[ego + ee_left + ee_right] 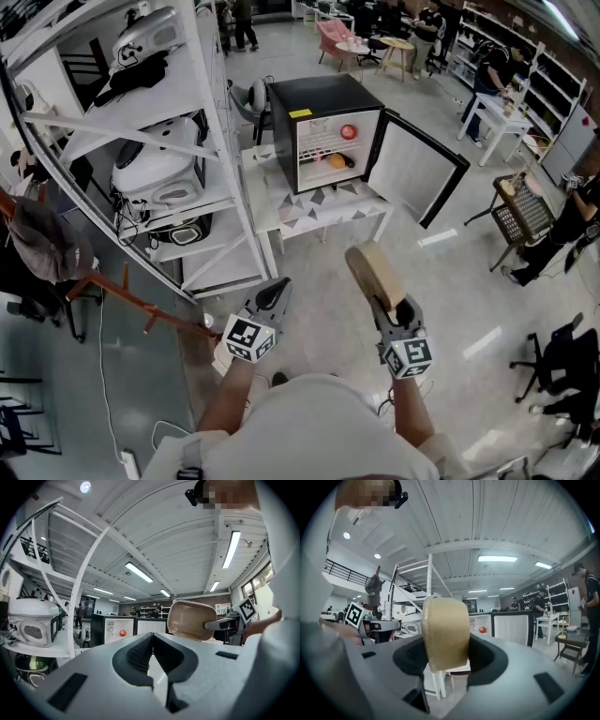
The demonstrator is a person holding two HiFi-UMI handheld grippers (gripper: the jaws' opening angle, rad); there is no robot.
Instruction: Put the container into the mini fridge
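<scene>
My right gripper (pixel 378 298) is shut on a tan, rounded container (pixel 373 270), held level in front of me; in the right gripper view the container (pixel 445 632) stands on edge between both jaws. My left gripper (pixel 273 302) is shut with nothing in it, its jaws touching in the left gripper view (pixel 152 656), where the container (pixel 191 620) shows to the right. The black mini fridge (pixel 323 127) stands ahead on a low white table (pixel 323 206), its door (pixel 412 169) swung open to the right. A red item and an orange item lie inside.
A white shelving rack (pixel 173 159) with white appliances stands at the left, close to the table. A dark wire basket stand (pixel 520 211) is at the right, an office chair (pixel 562 361) lower right. People stand at tables farther back.
</scene>
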